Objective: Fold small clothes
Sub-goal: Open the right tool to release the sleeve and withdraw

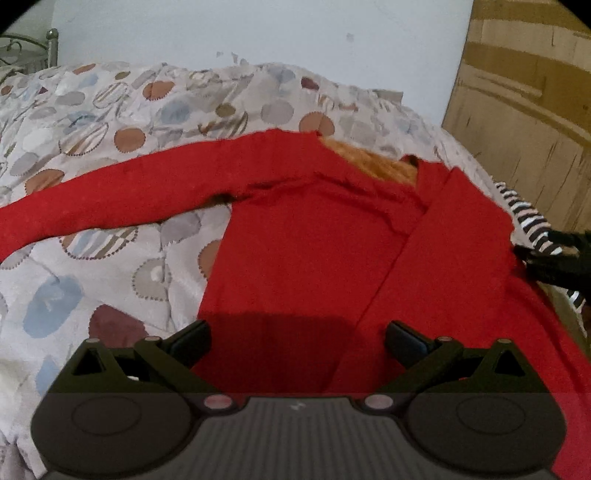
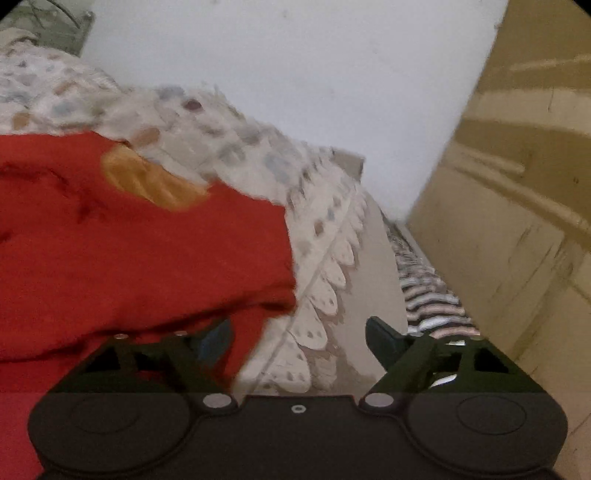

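Observation:
A red long-sleeved top (image 1: pixel 306 240) lies spread on the patterned bedspread (image 1: pixel 110 122), with an orange lining at its neck (image 1: pixel 373 162). One sleeve stretches out to the left (image 1: pixel 92 206); the other is folded across the body (image 1: pixel 436 258). My left gripper (image 1: pixel 297 341) is open above the top's lower hem, holding nothing. My right gripper (image 2: pixel 299 336) is open at the top's right edge (image 2: pixel 147 258), over the bed's side; it also shows in the left wrist view (image 1: pixel 546 258).
The bed's scalloped edge (image 2: pixel 328 295) drops off to the right. A striped black-and-white cloth (image 2: pixel 432 295) lies in the gap beside a wooden wardrobe (image 2: pixel 517 184). A pale wall (image 1: pixel 258 33) stands behind the bed, and a metal bedframe (image 1: pixel 51 44) at far left.

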Action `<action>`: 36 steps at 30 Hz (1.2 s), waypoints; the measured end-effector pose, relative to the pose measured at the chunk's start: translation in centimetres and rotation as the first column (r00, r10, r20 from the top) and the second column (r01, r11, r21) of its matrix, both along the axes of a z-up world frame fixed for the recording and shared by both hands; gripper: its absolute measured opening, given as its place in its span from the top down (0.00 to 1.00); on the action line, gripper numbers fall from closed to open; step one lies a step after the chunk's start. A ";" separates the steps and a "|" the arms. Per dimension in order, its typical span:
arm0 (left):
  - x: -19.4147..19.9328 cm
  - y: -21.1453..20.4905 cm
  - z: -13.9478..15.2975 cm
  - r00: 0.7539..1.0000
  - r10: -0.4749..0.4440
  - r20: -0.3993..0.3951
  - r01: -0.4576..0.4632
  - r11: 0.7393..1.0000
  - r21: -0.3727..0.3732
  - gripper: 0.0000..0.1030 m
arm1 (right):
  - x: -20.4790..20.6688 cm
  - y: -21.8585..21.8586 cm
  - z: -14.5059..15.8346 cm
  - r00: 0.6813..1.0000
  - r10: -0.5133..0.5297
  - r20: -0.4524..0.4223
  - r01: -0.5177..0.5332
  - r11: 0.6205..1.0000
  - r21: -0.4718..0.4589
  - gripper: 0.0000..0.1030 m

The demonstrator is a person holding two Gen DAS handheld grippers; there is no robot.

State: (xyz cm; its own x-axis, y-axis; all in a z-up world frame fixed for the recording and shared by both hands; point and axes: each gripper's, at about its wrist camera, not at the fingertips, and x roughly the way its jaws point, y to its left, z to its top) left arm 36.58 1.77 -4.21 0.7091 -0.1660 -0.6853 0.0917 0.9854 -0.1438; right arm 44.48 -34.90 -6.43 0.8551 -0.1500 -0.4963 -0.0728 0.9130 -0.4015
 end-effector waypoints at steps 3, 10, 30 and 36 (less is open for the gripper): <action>0.2 0.0 -0.1 1.000 0.002 -0.011 -0.002 1.000 0.003 0.00 | 1.0 0.7 -1.0 0.998 0.049 0.025 -0.047 0.998 -0.052 0.29; 0.2 -0.4 -0.1 1.000 -0.015 -0.008 0.016 1.000 0.018 0.00 | 2.9 0.5 -0.7 0.996 0.061 0.070 -0.059 0.998 -0.033 0.95; 0.4 -2.0 -0.9 0.998 -0.062 -0.028 0.065 0.990 0.125 0.00 | 2.6 -7.3 0.0 0.965 -0.261 -0.029 0.246 0.860 0.447 0.66; 0.3 -1.7 -0.9 0.998 -0.065 -0.027 0.067 0.991 0.115 0.00 | 3.4 -5.2 1.1 0.983 -0.182 0.012 0.157 0.879 0.450 0.38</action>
